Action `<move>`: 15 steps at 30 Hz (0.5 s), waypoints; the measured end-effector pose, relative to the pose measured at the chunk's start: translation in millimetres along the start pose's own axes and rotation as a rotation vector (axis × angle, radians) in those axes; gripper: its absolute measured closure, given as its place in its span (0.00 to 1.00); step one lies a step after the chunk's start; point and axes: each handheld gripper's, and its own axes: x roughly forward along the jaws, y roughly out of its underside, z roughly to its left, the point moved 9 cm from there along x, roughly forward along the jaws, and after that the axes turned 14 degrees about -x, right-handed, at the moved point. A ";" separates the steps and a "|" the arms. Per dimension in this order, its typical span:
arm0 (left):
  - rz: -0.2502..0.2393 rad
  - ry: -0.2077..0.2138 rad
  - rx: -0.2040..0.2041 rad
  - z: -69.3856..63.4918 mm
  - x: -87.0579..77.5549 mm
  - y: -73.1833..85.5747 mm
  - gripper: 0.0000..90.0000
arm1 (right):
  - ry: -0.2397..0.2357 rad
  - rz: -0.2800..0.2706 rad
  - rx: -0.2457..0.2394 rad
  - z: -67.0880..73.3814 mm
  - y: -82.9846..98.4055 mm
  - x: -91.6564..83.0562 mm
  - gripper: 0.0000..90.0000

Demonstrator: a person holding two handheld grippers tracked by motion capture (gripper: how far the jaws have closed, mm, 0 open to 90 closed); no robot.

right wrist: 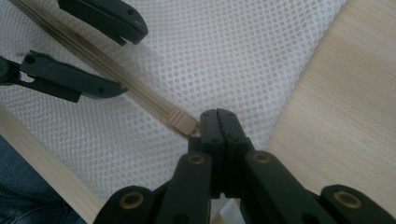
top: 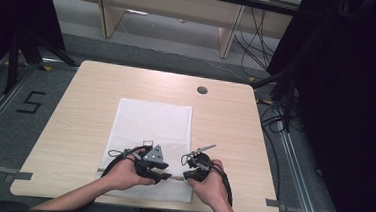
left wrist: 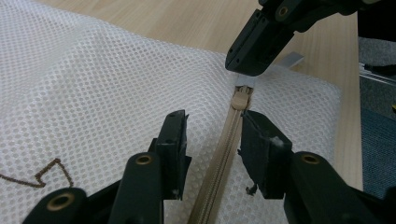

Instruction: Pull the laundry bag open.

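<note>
A white mesh bag [top: 152, 128] with a beige zipper [left wrist: 224, 144] lies flat on the light wooden table [top: 86, 104]. The right gripper [right wrist: 217, 122] has its jaws pinched tight on the zipper's pull tab [left wrist: 245, 81]. The left gripper [left wrist: 212, 140] has its jaws partly open, one on each side of the zipper, not pressing it.

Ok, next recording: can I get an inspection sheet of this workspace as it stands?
Surface: light wooden table, round grommet hole near far edge.
Job's things: white mesh laundry bag flat; beige zipper along near edge, slider near one end.
Clutter: nothing seen.
Grippers: left claw open, straddling the zipper; right claw shut on the zipper pull tab.
Cables: black leads trail from both claws; more cables on floor at right.
Surroundings: grey floor, wooden furniture behind, dark curtains.
</note>
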 end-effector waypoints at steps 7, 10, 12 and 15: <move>0.012 0.018 0.006 -5.1 5.7 1.8 0.70 | -0.001 0.032 0.027 1.5 3.2 1.2 1.00; 0.016 0.015 0.008 -6.2 6.9 1.6 0.71 | 0.015 0.013 -0.002 -1.2 1.2 0.1 1.00; 0.020 0.018 0.010 -7.3 8.1 0.9 0.71 | 0.006 0.031 0.023 1.1 3.2 -0.3 1.00; 0.021 0.024 0.023 -10.2 11.6 -1.1 0.73 | 0.004 0.043 0.002 -0.1 7.2 4.8 1.00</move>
